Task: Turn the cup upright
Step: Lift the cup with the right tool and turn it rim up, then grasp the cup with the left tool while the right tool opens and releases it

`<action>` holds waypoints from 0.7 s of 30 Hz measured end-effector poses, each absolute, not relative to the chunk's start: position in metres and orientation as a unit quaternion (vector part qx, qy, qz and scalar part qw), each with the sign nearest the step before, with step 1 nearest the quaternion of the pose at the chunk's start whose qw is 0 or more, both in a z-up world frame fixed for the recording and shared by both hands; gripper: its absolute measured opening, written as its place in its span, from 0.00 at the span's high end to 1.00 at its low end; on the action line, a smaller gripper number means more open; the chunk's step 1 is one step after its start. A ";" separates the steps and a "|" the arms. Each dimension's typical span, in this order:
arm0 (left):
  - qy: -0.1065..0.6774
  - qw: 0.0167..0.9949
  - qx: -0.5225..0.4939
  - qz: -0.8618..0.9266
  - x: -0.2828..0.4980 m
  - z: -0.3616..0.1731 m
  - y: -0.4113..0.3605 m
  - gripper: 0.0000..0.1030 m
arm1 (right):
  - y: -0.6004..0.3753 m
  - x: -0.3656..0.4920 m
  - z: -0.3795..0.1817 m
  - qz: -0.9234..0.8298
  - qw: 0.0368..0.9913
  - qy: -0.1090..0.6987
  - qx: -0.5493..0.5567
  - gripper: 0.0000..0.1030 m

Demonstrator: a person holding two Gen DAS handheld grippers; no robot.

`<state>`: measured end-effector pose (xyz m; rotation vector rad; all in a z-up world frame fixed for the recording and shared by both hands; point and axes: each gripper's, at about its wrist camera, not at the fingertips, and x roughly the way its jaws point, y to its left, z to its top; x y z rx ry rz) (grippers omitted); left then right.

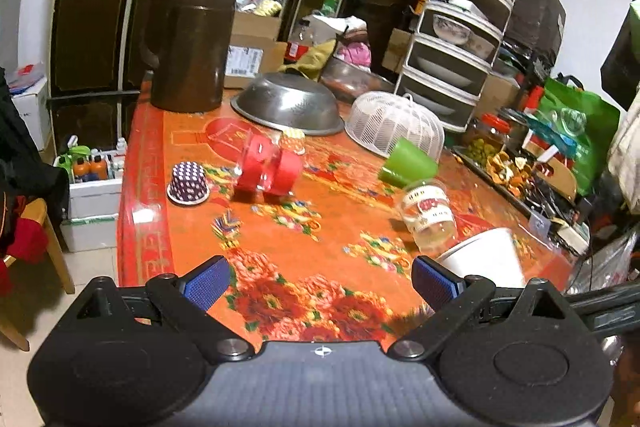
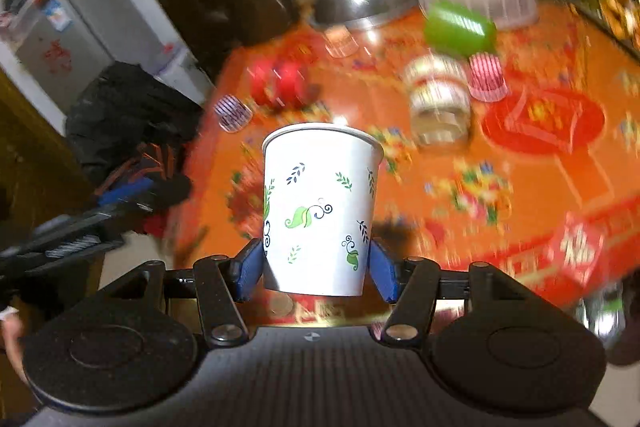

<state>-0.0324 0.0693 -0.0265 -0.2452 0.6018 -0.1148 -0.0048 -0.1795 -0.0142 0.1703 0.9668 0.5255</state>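
Observation:
My right gripper [image 2: 316, 269] is shut on a white paper cup [image 2: 318, 207] with green leaf prints, held near its base above the table, rim away from me. The background of this view is motion-blurred. The same cup shows in the left wrist view [image 1: 486, 259] at the lower right, beside the right finger. My left gripper [image 1: 320, 283] is open and empty above the near edge of the orange flowered table [image 1: 280, 235]. The left gripper also shows in the right wrist view [image 2: 132, 195] at the left.
On the table lie a clear red-banded cup [image 1: 268, 165] on its side, a green cup [image 1: 408, 163] on its side, a clear printed cup [image 1: 430, 219] on its side, and an upside-down dotted purple cup [image 1: 188, 183]. Behind stand a brown jug [image 1: 188, 43], a steel bowl [image 1: 288, 105] and a white mesh cover [image 1: 394, 125].

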 end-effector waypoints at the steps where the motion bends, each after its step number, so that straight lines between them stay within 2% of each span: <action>1: 0.297 0.946 -0.121 -0.057 -0.033 -0.027 0.069 0.04 | -0.177 -0.001 -0.020 0.242 0.848 0.465 0.083 0.43; 10: 0.315 0.937 -0.131 -0.073 -0.032 -0.036 0.065 0.04 | -0.153 -0.001 -0.053 0.232 0.837 0.492 0.063 0.43; 21: 0.441 0.836 -0.257 -0.200 0.021 -0.080 0.048 0.04 | -0.158 -0.007 -0.060 0.242 0.835 0.490 0.065 0.43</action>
